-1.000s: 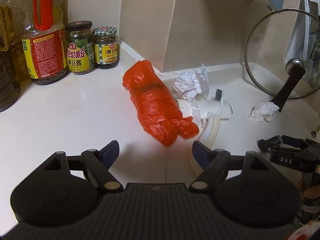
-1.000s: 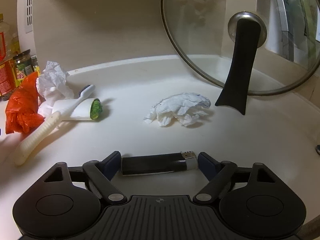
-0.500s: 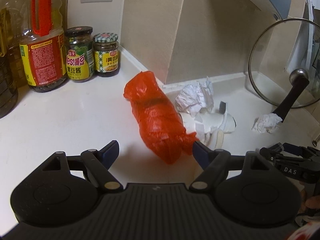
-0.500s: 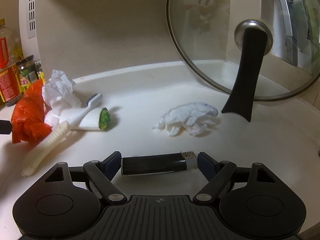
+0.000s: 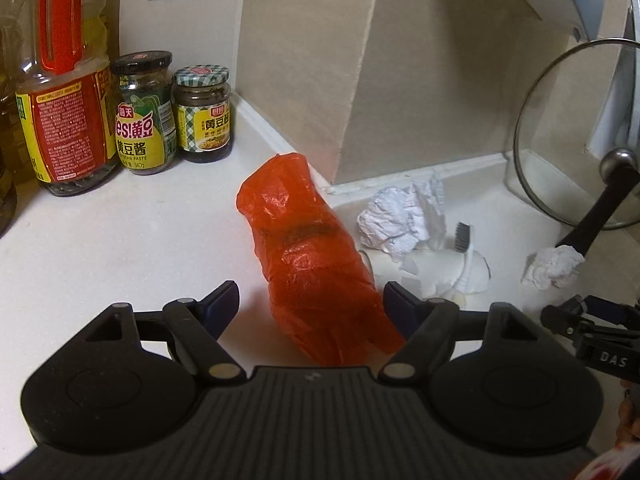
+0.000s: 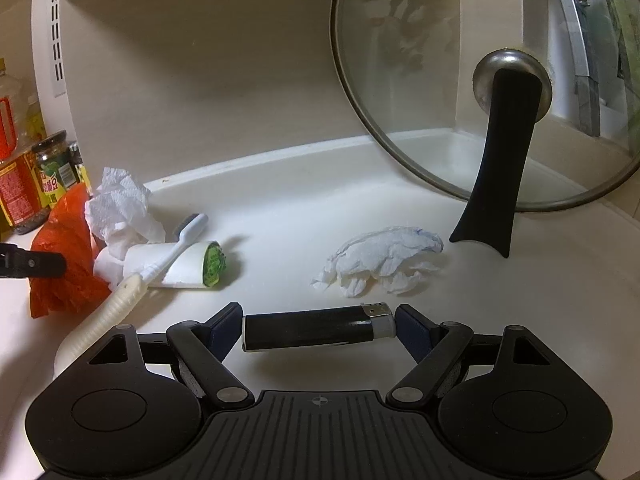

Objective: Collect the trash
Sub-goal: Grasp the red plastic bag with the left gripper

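trash is mostly uncollected: left gripper [image 5: 310, 300] is closing around the red bag [image 5: 308, 264], not yet pinching it; tissue [image 6: 380, 264] lies loose on the counter [image 6: 280, 208]; right gripper [image 6: 318, 324] grips the lighter [image 6: 316, 328] end to end.

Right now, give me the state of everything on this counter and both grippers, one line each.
Left gripper: jaws closing around the orange bag, pads not yet pressing.
Orange bag: crumpled, lying on the counter.
Right gripper: clamped on the lighter.
Lighter: held lengthwise between the pads.
Glass lid: propped upright on its handle.
Paper wads: crumpled, loose.
Toothbrush: lying across a white roll.
Sauce jars: upright, lids on.
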Demonstrator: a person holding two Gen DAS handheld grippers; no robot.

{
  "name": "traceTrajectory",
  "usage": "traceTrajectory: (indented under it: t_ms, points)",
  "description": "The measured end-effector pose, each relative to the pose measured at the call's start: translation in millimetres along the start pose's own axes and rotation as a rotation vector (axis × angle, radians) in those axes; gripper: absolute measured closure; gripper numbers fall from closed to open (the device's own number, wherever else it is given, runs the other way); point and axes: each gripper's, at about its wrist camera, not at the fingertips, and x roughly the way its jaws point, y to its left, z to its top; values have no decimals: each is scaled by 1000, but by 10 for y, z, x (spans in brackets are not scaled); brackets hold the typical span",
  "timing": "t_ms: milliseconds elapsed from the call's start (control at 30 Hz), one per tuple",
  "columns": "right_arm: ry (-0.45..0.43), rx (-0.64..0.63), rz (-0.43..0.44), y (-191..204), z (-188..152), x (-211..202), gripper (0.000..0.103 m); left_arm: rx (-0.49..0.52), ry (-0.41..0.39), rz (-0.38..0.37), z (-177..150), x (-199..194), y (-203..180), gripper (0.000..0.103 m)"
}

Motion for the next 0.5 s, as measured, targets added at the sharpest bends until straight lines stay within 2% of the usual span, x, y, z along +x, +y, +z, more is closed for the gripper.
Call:
traceTrajectory:
  t_ms: [100,167,367,500]
  points:
    - [0,8,-1,-13,-1,-10,21,-3,0,-6,-3,31,19,37]
    - [1,10,-2,-14,-10,-20,21,-5,3,-12,-7,37,27,50]
    - [3,25,9,6,-32,-74,21,-7,-3,-20,-24,-17,69,62]
    - [1,29,10,32,-40,-126,21,-9,-12,-23,-46,-111,117,66]
